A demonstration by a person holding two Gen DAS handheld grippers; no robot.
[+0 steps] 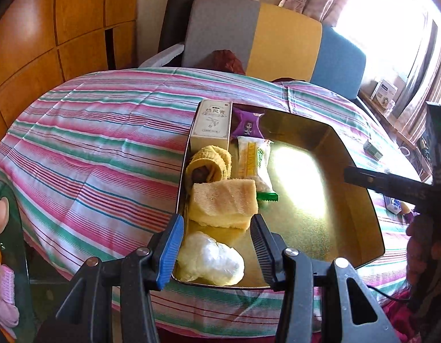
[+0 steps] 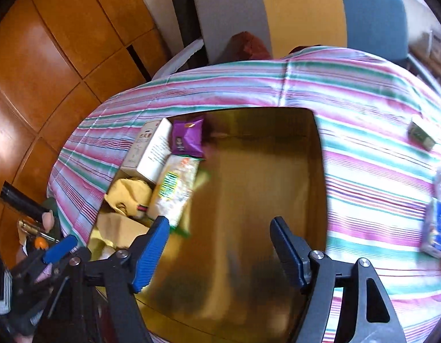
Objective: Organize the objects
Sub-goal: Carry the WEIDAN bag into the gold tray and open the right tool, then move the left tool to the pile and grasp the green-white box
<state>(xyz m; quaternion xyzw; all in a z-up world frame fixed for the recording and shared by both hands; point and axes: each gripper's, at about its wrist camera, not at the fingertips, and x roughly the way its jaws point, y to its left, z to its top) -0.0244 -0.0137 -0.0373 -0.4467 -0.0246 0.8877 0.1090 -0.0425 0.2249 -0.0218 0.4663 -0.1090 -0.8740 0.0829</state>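
A shiny gold tray [image 1: 312,208] lies on a striped cloth. Along its left side sit a beige box [image 1: 212,123], a purple packet [image 1: 247,125], a white and green snack packet [image 1: 253,163], a rolled yellow towel [image 1: 209,164], a folded yellow towel [image 1: 223,203] and a clear plastic wad [image 1: 210,260]. My left gripper [image 1: 217,220] hovers open over the wad, its pads clear of it. My right gripper [image 2: 219,223] stands open and empty above the tray's bare floor [image 2: 249,200]. The snack packet [image 2: 174,191] and purple packet [image 2: 187,137] lie just left of it.
A small green box [image 2: 422,134] and a blue and white packet [image 2: 436,231] lie on the cloth right of the tray. Grey, yellow and blue chair backs [image 1: 283,40] stand behind the table. A wooden cabinet [image 1: 49,28] fills the left. Pink items [image 1: 4,283] sit at lower left.
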